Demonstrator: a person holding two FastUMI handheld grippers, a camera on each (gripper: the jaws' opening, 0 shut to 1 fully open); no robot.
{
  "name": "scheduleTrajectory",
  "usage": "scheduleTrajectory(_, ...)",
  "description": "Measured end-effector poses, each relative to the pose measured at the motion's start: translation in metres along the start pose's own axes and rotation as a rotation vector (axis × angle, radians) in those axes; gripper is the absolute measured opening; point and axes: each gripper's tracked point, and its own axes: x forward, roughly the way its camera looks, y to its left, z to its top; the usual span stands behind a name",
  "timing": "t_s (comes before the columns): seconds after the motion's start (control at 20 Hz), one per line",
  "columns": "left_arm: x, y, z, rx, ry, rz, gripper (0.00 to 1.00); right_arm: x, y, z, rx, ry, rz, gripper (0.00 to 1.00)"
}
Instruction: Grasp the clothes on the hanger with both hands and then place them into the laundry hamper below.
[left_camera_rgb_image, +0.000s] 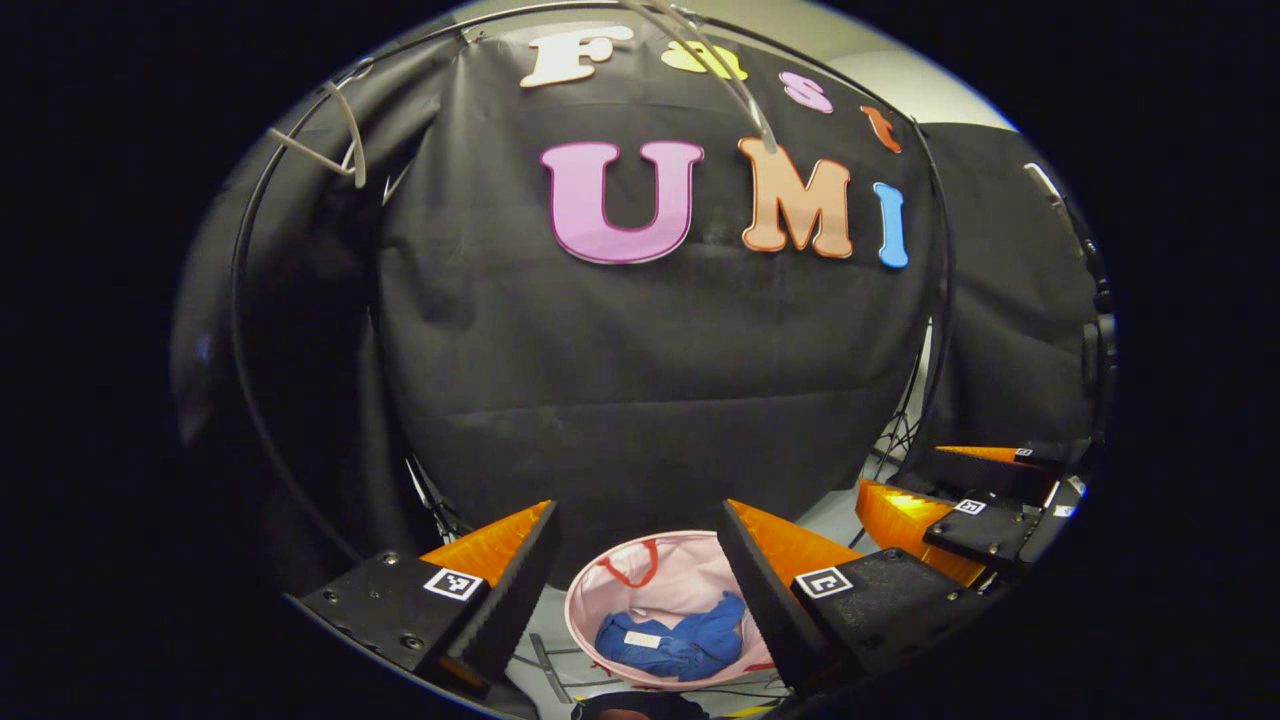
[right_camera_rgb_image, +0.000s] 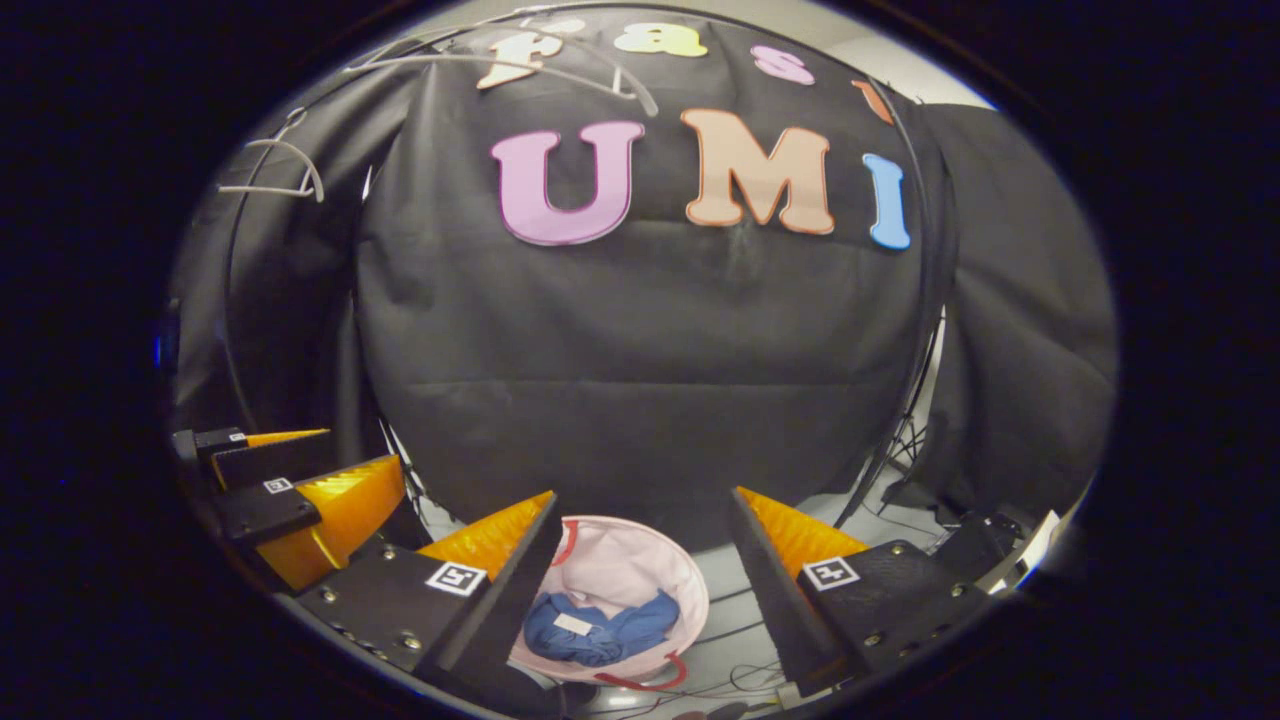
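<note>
Blue clothes (left_camera_rgb_image: 678, 640) lie crumpled inside the round pink laundry hamper (left_camera_rgb_image: 600, 590); a bare hanger (left_camera_rgb_image: 330, 140) hangs above.

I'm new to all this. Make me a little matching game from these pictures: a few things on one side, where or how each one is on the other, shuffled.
Things:
1. blue garment
2. pink laundry hamper
3. bare hanger
4. left gripper

States:
A. fingers open, holding nothing
B. crumpled inside the hamper
C. up high by the black cloth
D. on the floor, below both grippers

Pairs: 1-B, 2-D, 3-C, 4-A
</note>
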Motion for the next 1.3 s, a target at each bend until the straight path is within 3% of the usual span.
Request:
scheduleTrajectory(0.05,-0.004,0.001,0.012,0.007,-0.026,0.003,0.98,-0.006,0.001,0.009,0.009,-0.02,0.003,0.96)
scheduleTrajectory(0.55,-0.036,0.004,0.107,-0.03,-0.195,0.037,0.96,-0.052,-0.013,0.102,0.052,-0.187,0.013,0.99)
scheduleTrajectory(0.85,-0.052,-0.001,0.14,-0.045,-0.238,0.001,0.97,-0.066,-0.03,0.148,0.007,-0.29,-0.015,0.99)
scheduleTrajectory(1.3,-0.07,-0.013,0.202,-0.047,-0.307,-0.036,0.94,-0.087,-0.029,0.209,0.031,-0.354,0.038,0.96)
